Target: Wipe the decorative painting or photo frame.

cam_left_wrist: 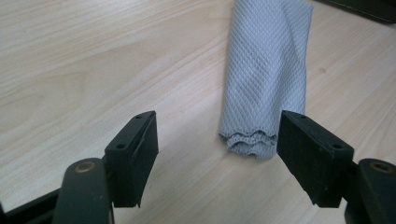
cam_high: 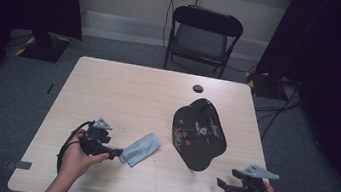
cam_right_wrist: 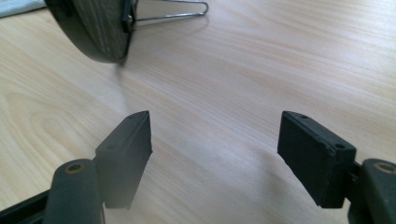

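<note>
A folded grey cloth lies on the pale wooden table, left of a black oval plate painted with small flowers. My left gripper is open at the cloth's near end. In the left gripper view the cloth has its wavy folded edge just inside the right jaw, and the left gripper does not press on it. My right gripper stands open near the table's front right, with bare wood between its jaws. The black plate leans on a wire stand ahead of it.
A small round black cap sits in the tabletop near the far edge. A black folding chair stands behind the table. Dark curtains hang on both sides and cables run over the grey floor at the right.
</note>
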Demonstrator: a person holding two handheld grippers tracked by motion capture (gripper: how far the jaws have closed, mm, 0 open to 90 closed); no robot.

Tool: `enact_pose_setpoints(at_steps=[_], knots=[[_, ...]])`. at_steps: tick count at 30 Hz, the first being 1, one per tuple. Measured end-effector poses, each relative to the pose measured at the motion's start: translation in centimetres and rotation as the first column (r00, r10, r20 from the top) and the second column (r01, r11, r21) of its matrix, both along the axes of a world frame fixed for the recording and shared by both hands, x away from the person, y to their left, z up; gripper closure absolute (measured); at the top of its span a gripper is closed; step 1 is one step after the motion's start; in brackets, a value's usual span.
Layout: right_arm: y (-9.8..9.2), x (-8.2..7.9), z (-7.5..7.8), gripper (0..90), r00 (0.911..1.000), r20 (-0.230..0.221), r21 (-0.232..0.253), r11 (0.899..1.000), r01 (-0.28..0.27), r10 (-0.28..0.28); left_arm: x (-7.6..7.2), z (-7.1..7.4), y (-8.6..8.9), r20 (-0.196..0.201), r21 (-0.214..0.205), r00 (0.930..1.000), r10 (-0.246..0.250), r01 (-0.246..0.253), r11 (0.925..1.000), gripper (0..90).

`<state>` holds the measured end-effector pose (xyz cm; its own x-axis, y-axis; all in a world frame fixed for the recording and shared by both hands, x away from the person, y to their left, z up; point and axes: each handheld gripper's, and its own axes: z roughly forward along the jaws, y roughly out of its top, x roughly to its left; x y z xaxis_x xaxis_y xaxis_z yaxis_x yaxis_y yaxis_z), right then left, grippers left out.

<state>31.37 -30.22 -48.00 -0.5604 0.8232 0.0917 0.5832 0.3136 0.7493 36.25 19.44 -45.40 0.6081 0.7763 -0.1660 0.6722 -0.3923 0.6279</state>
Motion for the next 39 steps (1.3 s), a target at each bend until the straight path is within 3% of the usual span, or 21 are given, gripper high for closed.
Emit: enact_pose_setpoints(at_steps=[6, 16, 20, 23, 27, 31, 33, 35, 39], knots=[[-0.1, 0.0, -0.4, 24.1, 0.9999, -0.008, -0.016, 1.000, 0.009, -0.009, -0.5, -0.8, 1.0, -0.009, 0.008, 0.9998, 0.018, -0.018, 0.9998, 27.5], [-0.1, 0.2, -1.3, 20.8, 0.9995, -0.028, -0.041, 0.999, 0.017, -0.018, -1.3, -1.6, 2.5, 0.012, 0.039, 0.9994, 0.031, -0.032, 0.9987, 25.2], [-0.1, 0.2, -1.4, 19.2, 0.9997, -0.017, -0.046, 0.999, 0.015, -0.016, -1.5, -1.9, 2.9, 0.042, 0.082, 0.9991, 0.010, -0.013, 0.9966, 24.2], [-0.1, 0.1, -1.5, 18.9, 0.9997, -0.010, -0.045, 0.999, 0.020, -0.020, -1.6, -2.2, 3.3, 0.052, 0.075, 0.9986, -0.006, 0.002, 0.9972, 23.3], [0.2, 0.1, -1.8, 17.5, 0.9994, 0.033, -0.090, 0.996, 0.012, -0.009, -1.9, -2.9, 3.8, 0.056, 0.097, 0.9984, -0.009, 0.003, 0.9953, 22.5], [0.3, 0.0, -1.8, 17.4, 0.9993, 0.033, -0.090, 0.996, 0.021, -0.018, -2.1, -3.2, 4.4, 0.083, 0.098, 0.9963, -0.021, 0.013, 0.9951, 20.2], [0.4, 0.0, -1.8, 17.3, 0.9993, 0.033, -0.091, 0.996, 0.022, -0.019, -2.3, -3.4, 4.6, 0.087, 0.078, 0.9959, -0.022, 0.015, 0.9968, 18.6], [0.4, 0.0, -1.8, 17.3, 0.9993, 0.033, -0.090, 0.996, 0.022, -0.019, -2.4, -3.7, 4.9, 0.118, 0.102, 0.9928, -0.024, 0.012, 0.9947, 16.3], [0.4, 0.1, -1.8, 17.1, 0.9993, 0.033, -0.091, 0.996, 0.021, -0.018, -2.6, -4.0, 5.4, 0.147, 0.083, 0.9890, -0.019, 0.007, 0.9965, 14.9]])
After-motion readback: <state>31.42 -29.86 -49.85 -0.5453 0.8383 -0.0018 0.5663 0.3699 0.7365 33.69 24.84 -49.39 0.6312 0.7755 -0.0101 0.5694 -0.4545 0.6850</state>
